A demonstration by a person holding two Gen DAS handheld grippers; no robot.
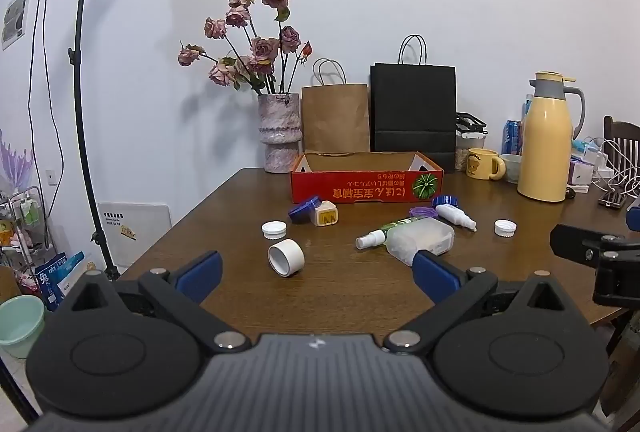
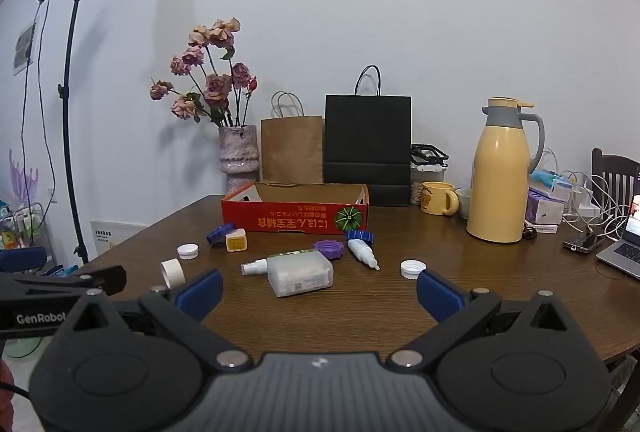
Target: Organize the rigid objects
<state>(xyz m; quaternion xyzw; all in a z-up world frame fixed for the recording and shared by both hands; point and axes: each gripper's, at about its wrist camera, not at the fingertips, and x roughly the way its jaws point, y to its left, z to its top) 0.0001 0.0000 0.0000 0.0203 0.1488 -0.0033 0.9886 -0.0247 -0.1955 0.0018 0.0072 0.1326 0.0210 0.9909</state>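
While your left gripper [image 1: 316,272] hovers over the near edge of the wooden table [image 1: 240,216] with its blue fingers [image 1: 199,274] spread wide and nothing between them, your right gripper [image 2: 320,290] sits beside it, just as wide apart and just as empty. Straight ahead of your left one lies a white tape ring [image 1: 285,257] on its side, with a white cap [image 1: 274,230] just beyond it. Nearest your right gripper is a clear plastic box [image 2: 301,273], touching a small spray bottle [image 2: 256,266] on its left; a second white cap [image 2: 413,268] lies to the right, close to your right finger. Farther off you have a white dropper bottle [image 2: 362,252], a purple lid [image 2: 329,248], a blue lid [image 2: 359,236], and, to the left, a yellow cube [image 2: 236,240] against another blue lid [image 2: 219,233]. Behind them all stands the red cardboard tray [image 2: 296,218], open-topped, in front of a vase of dried roses [image 2: 239,156] and two paper bags [image 2: 328,144].
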